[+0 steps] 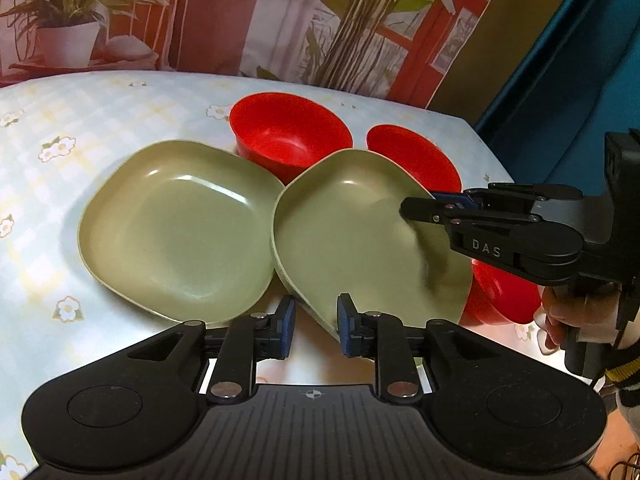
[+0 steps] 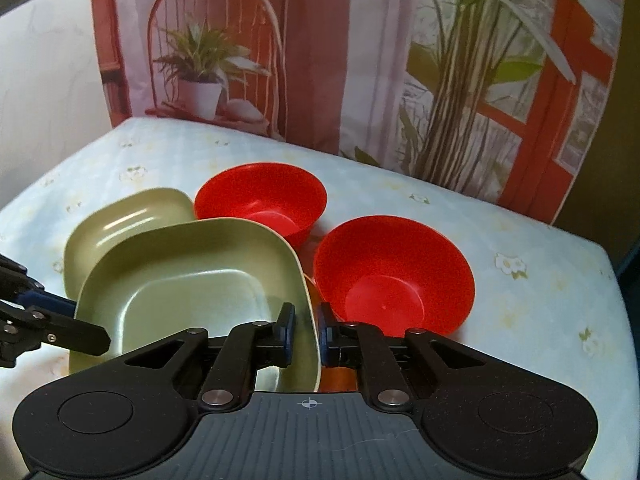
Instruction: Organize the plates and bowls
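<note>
Both views: indoor light, moderate, warm cast. Soft glare streaks on the green plate (image 1: 176,232) ahead-left of the left claw (image 1: 316,326), and on the tilted green plate (image 2: 208,292) at the right claw (image 2: 306,330). Dark smeared shadow on that plate under the right claw's fingers (image 1: 418,210). Strong fisheye bowing: the surface (image 1: 60,128) edge curves, and frame corners go black. Backdrop soft, slightly blurred; red bowls (image 2: 394,276) oversaturated, little surface detail.

Home setting: floral tablecloth (image 1: 60,128) on table; printed plant-and-window curtain (image 1: 280,12) hanging directly behind table.
</note>
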Motion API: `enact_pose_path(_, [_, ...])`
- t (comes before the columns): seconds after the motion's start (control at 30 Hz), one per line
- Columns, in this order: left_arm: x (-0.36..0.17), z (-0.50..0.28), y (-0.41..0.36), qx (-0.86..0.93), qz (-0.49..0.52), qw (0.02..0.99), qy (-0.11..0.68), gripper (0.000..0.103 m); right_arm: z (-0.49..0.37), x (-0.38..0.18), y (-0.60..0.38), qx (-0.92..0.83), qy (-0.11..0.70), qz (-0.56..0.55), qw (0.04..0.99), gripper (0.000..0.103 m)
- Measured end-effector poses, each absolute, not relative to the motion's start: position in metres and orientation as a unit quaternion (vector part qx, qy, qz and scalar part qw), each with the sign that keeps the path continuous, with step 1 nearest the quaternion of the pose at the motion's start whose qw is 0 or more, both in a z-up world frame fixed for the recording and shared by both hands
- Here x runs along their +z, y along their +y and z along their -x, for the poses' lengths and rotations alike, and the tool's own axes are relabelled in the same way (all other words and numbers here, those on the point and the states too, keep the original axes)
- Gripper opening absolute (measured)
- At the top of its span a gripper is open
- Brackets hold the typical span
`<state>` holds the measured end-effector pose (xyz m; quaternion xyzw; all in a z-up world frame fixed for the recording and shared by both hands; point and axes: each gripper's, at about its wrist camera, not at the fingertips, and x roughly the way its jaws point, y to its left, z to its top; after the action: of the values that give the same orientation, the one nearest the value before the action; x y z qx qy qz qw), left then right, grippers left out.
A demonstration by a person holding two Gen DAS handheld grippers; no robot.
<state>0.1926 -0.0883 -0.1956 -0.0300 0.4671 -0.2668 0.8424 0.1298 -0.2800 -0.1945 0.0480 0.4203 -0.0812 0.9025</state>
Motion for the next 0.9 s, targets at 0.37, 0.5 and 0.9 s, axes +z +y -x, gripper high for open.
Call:
enact_pose_path(0.37, [-0.197, -0.195, -0.095, -0.267, 0.022, 0.841, 0.47, 0.025, -0.127, -0.194, -0.278, -0.085, 0.409, -0.046, 0.907, 0.019])
enact_pose_path(0.5, [-0.195, -0.191, -0.098, -0.276, 0.015, 0.84, 0.468, 0.025, -0.125, -0.188, -0.274, -0.089, 0.399, -0.031, 0.912, 0.02])
enact_pose_path(0.9, [-0.194, -0.188, -0.097, -0.262, 0.001, 0.846, 0.465, 0.025, -0.102, -0.171, -0.264, -0.086, 0.387, -0.038, 0.917, 0.022])
